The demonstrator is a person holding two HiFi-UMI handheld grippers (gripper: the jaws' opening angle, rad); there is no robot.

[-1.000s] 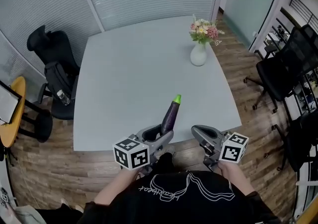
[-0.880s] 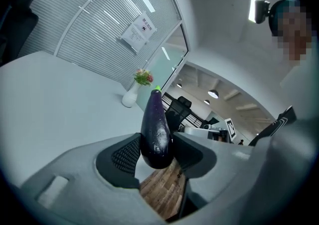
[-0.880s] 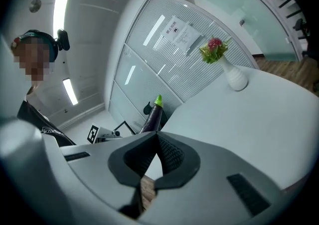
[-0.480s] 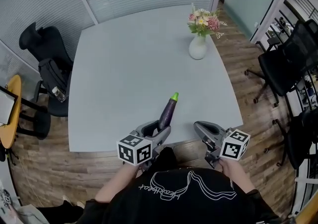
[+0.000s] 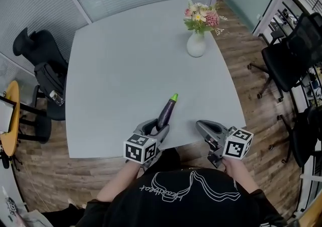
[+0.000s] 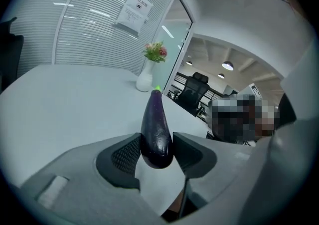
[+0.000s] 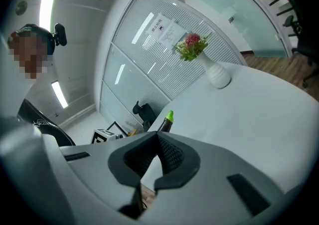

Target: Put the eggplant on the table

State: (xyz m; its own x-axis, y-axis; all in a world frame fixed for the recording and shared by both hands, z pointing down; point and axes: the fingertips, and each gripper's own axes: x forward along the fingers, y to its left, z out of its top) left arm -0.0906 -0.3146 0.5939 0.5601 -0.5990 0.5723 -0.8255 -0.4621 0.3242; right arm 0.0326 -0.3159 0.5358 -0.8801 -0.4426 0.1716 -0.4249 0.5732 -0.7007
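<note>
Left tongs (image 5: 160, 128) lowered, clamping eggplant (image 5: 166, 114), angled down over table (image 5: 115, 70); right tongs (image 5: 202, 127) closed.

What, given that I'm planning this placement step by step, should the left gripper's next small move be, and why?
Probably lower the left gripper a little toward the table before opening it. Its jaws are clamped on the thick end of the eggplant. The eggplant seems to hang tilted over the table's near edge, green tip raised, not yet resting on the surface.
</note>
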